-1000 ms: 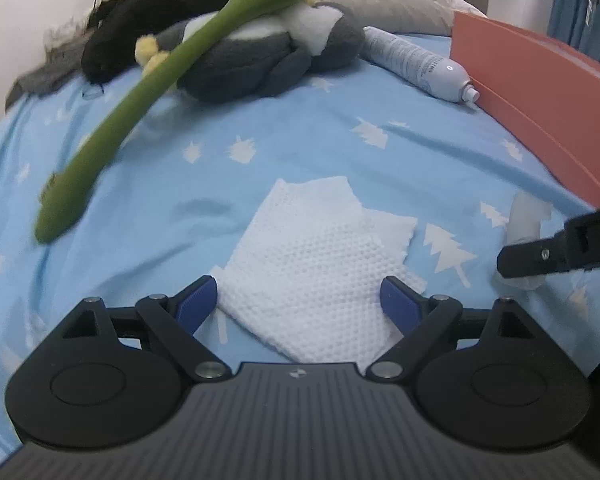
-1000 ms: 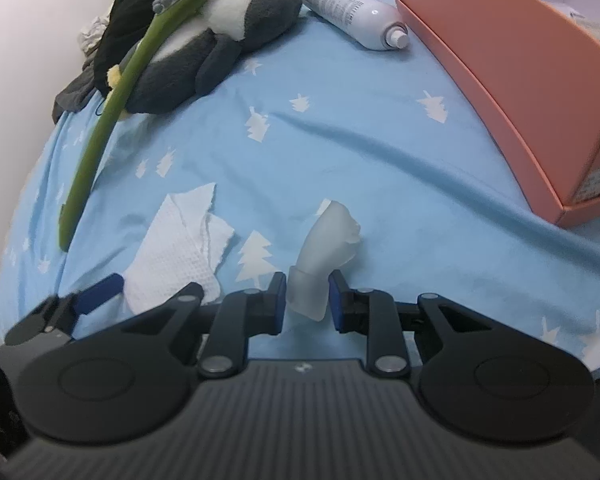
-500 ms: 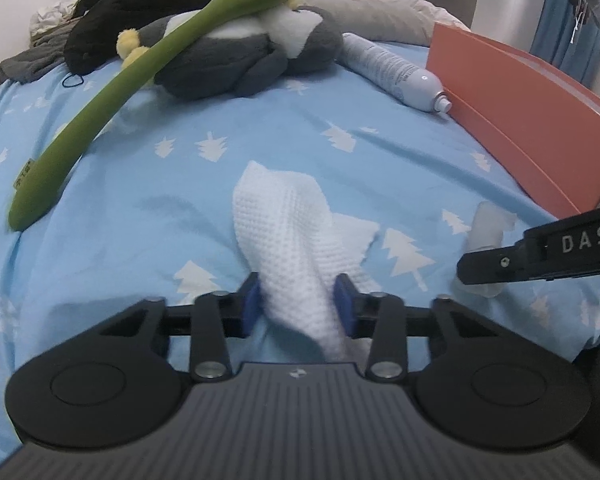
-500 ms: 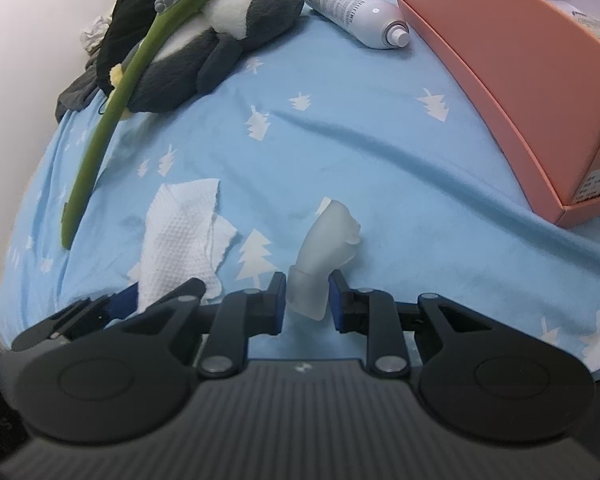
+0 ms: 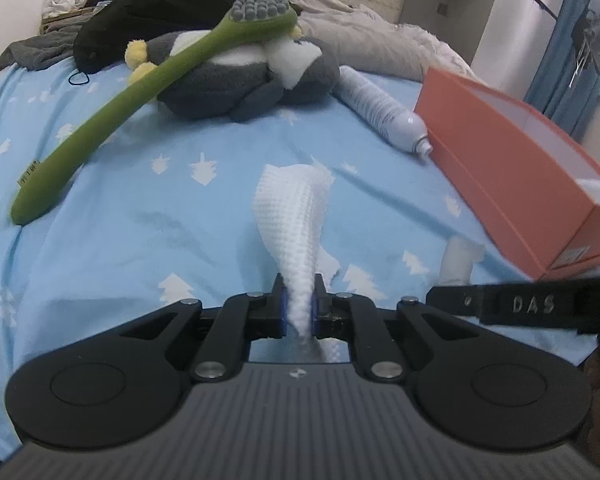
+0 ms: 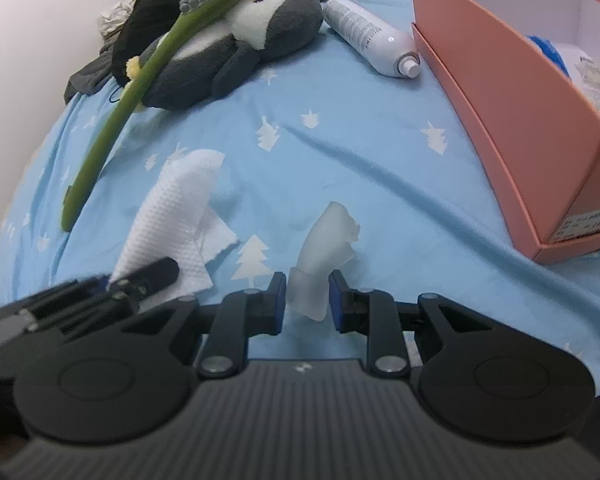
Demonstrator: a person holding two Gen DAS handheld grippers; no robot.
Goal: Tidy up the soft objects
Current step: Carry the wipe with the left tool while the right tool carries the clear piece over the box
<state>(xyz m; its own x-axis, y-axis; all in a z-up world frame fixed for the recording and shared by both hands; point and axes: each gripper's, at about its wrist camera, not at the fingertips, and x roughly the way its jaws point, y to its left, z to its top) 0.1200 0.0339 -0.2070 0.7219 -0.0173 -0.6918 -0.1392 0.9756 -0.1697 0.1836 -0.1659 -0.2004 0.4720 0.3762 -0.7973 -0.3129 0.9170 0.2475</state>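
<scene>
**Both claws loaded, thin grips on soft stuff**

The white waffle-textured cloth (image 5: 296,220) is pinched at one end in the left claw (image 5: 299,312), squeezed to a narrow twist, with the rest trailing forward over the blue tree-print bed sheet (image 5: 140,208). The right claw (image 6: 308,300) has a small translucent soft piece (image 6: 324,240) between its pads, jaws narrowed around its lower end; whether both pads press it firmly, I cannot tell.

The risk, as I judge it: the cloth is held by a bunched corner only, so a quick lift could let it slide out or drag across the sheet. The translucent piece looks limp and lightly held, so it could droop free on the way to the orange box (image 6: 500,92), which sits off to the right. The two claws are close together too; a crossing move might tangle them. Behind lie a plush penguin (image 5: 240,76), a long green brush (image 5: 140,92) and a white spray can (image 5: 380,108).
</scene>
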